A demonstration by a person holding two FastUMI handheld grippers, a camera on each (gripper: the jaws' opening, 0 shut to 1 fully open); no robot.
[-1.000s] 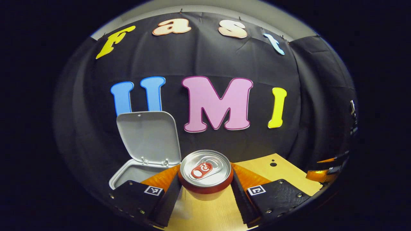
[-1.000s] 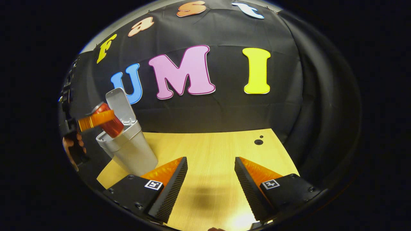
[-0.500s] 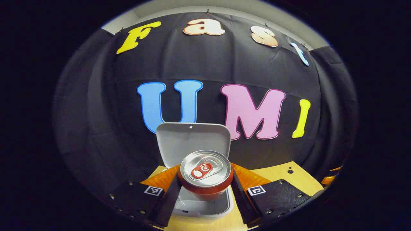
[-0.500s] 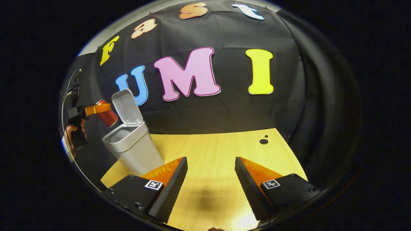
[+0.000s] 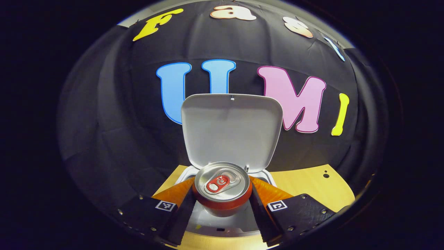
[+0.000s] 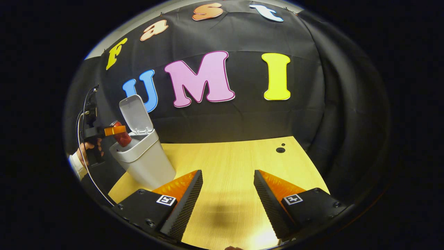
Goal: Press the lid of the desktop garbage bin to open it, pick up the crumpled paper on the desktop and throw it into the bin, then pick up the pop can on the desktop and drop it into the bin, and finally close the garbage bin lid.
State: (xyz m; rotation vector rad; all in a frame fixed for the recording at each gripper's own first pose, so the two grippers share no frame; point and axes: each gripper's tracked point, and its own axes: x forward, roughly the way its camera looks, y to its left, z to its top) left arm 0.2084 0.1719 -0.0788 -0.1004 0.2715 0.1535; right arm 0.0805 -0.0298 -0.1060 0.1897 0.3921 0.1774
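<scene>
In the left gripper view my left gripper (image 5: 222,196) is shut on a red pop can (image 5: 222,187) with a silver top, held upright right over the open mouth of the white garbage bin (image 5: 236,224). The bin's lid (image 5: 231,130) stands raised behind the can. In the right gripper view the bin (image 6: 144,161) stands at the table's left end, lid (image 6: 136,114) up, with the can (image 6: 121,133) low at its rim, gripped by the left gripper (image 6: 116,131) in a person's hand (image 6: 86,149). My right gripper (image 6: 225,194) hangs open over bare tabletop, holding nothing. The bin's inside is hidden.
The light wooden table (image 6: 236,163) runs from the bin to the right, with two small dark holes (image 6: 280,150) near its far right corner. Black cloth closes the back and sides. A cable (image 6: 83,152) hangs from the left gripper.
The left gripper carried the can from beside the bin to over its mouth, then lowered it toward the opening. The right gripper stayed open and nearly still.
</scene>
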